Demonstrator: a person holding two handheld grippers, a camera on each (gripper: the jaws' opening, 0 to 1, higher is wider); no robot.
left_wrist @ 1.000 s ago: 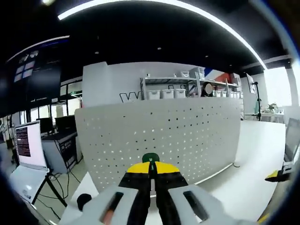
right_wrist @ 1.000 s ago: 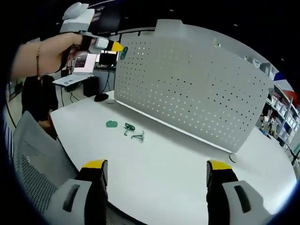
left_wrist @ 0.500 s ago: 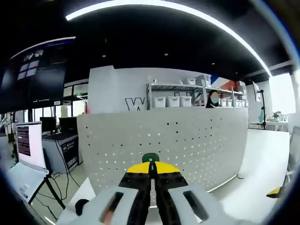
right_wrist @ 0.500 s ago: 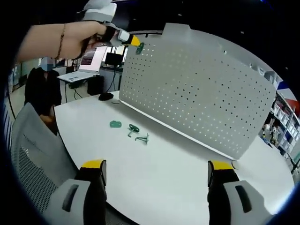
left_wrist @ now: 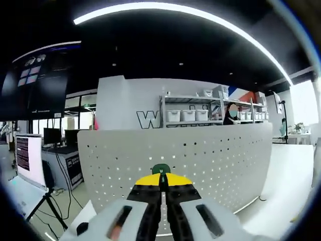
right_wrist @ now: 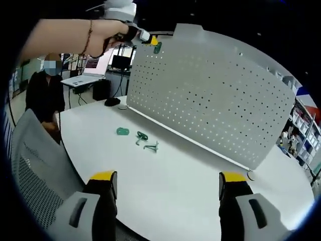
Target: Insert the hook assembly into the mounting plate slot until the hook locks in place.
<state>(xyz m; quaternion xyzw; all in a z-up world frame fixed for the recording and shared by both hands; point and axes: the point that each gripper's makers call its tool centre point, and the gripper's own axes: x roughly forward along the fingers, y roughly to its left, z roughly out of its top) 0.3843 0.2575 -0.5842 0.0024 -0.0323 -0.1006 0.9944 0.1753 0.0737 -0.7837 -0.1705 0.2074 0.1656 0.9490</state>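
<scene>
Risk sat with the left tongs (right_wrist: pixel 150 39) — pressed together on the green hook assembly (right_wrist: pixel 157 47), held high near the top left corner of the perforated mounting plate (right_wrist: pixel 210 95). We judged that a slight tilt could jam the hook short of locking. Rightward, spare green hooks (right_wrist: pixel 143 140) lay on the desk (right_wrist: pixel 170 191). The right tongs (right_wrist: pixel 168 178) stood spread, empty — unable to steady the plate.

Green hook assembly (left_wrist: pixel 161 168) sits centre frame between yellow-tipped black jaws of the left tool (left_wrist: pixel 161 182); pale grey mounting plate (right_wrist: pixel 210 95) dotted with dark holes; three green pieces (right_wrist: pixel 138 137) on white worktop (right_wrist: pixel 175 175).
</scene>
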